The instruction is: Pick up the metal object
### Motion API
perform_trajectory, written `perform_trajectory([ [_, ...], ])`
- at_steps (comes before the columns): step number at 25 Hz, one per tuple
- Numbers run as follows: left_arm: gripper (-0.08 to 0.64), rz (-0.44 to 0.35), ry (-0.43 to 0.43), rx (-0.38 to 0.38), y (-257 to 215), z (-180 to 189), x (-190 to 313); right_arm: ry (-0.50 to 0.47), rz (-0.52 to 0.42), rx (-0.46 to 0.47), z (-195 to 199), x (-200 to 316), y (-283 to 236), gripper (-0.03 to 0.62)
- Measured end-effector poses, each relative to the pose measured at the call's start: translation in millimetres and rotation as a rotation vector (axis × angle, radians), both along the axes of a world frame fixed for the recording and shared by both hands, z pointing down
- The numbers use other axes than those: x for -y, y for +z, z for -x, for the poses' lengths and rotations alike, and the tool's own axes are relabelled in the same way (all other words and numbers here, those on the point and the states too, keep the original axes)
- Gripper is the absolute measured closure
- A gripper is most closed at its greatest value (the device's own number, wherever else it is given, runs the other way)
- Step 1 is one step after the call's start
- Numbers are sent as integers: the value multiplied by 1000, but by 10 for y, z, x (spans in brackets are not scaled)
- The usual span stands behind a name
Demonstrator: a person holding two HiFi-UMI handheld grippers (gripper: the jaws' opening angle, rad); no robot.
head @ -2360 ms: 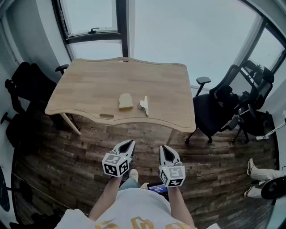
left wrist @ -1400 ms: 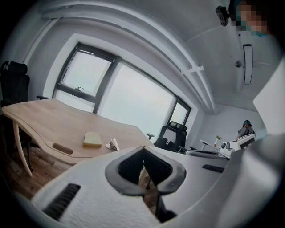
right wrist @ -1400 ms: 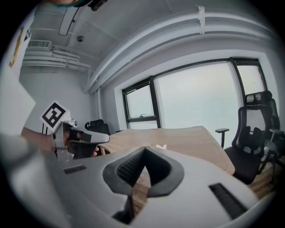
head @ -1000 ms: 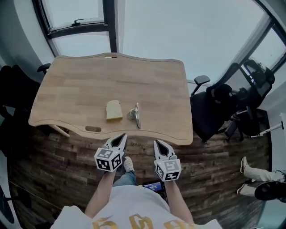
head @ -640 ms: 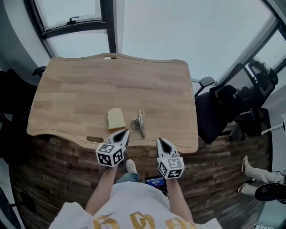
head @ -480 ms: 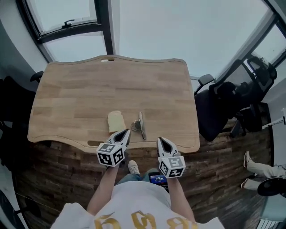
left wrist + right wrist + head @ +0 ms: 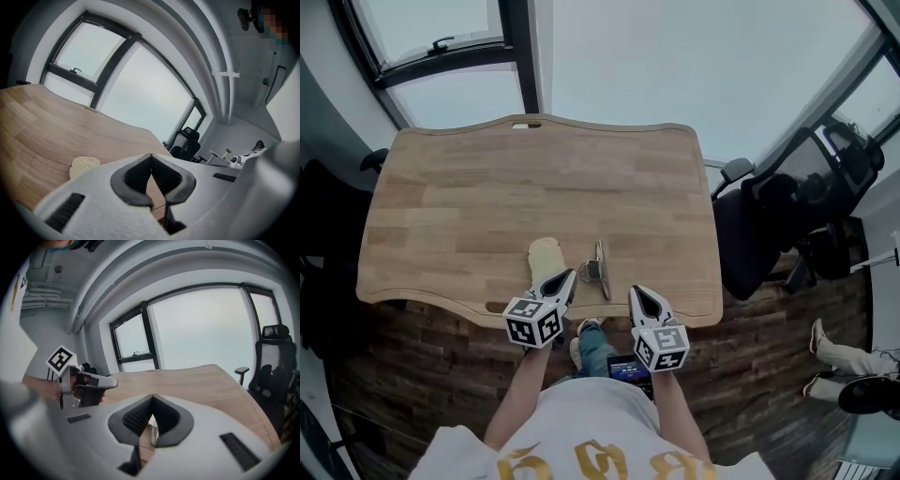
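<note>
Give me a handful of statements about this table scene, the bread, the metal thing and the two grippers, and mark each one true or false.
1. The metal object lies on the table, just right of the bread slice. True.
2. The right gripper is clamped on the metal object. False: its jaws are together and empty, and the object lies on the table ahead of it.
3. The left gripper has its jaws spread wide. False: its jaws are together, with nothing between them.
4. A black office chair stands off the table's right side. True.
5. The bread slice sits at the far edge by the window. False: it lies near the edge closest to the person.
</note>
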State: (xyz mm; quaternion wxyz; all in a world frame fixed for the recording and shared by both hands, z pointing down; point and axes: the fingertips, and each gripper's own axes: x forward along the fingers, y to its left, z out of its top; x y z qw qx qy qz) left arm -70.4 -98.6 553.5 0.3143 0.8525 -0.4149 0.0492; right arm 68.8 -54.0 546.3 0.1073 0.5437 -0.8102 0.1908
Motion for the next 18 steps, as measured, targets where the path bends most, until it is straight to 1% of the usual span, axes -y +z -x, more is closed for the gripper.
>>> perform_trajectory([
  [3,540,21,0,4,74,17,35,-6,11,-1,2,61,45,581],
  [12,540,41,17,29,144,-43,193,-15,31,2,-1,237,124,581],
  [16,540,27,14,13,175,-55,238,-24,43,1,11,280,188,581],
  [18,540,43,14,17,246,-68,244,-26,51,-4,3,291,232,581],
])
